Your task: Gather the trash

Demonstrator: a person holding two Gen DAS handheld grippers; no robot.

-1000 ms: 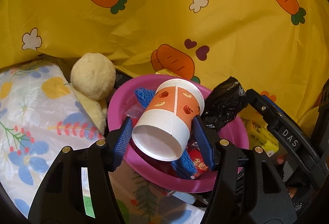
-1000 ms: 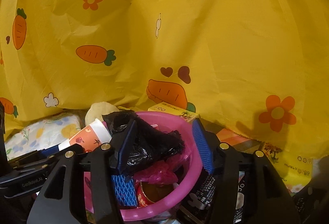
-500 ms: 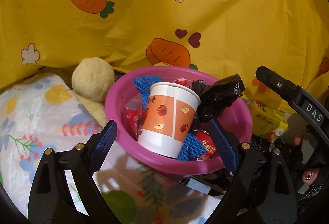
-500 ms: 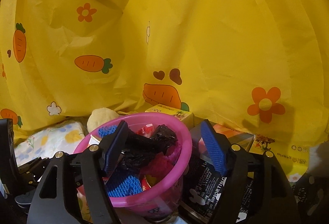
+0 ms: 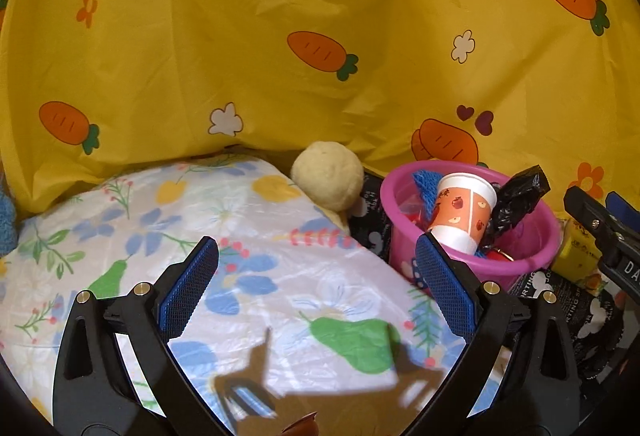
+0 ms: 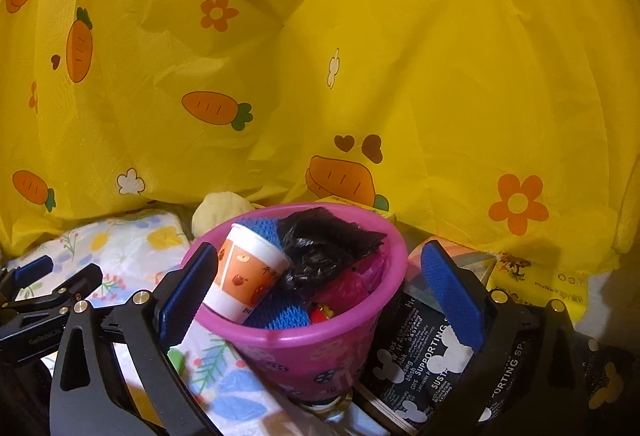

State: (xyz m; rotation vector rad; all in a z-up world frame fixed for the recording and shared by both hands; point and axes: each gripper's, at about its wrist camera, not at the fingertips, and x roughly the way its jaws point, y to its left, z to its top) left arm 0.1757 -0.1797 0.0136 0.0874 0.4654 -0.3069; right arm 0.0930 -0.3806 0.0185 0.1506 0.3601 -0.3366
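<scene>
Trash bucket (image 6: 304, 340) between floral cloth (image 5: 256, 276), black printed bag (image 6: 420, 360).

One pink bucket (image 6: 304, 340) is seen at lower centre of the right wrist view. Inside it, one paper cup (image 6: 246, 276), one crumpled black bag (image 6: 320, 248) and two patches of blue netting (image 6: 280, 316) are counted. One cream plush ball (image 5: 328, 176) is seen, right of centre in the left wrist view, and two yellow boxes (image 6: 536, 280).

The cup's (image 6: 246, 278) base is hidden by the bucket (image 6: 304, 340) wall, and the stuff under the black bag (image 6: 324, 248) can't really be made out. The yellow box (image 5: 574, 254) is mostly blocked by the right gripper (image 5: 608, 220), itself cut off at the edge.
</scene>
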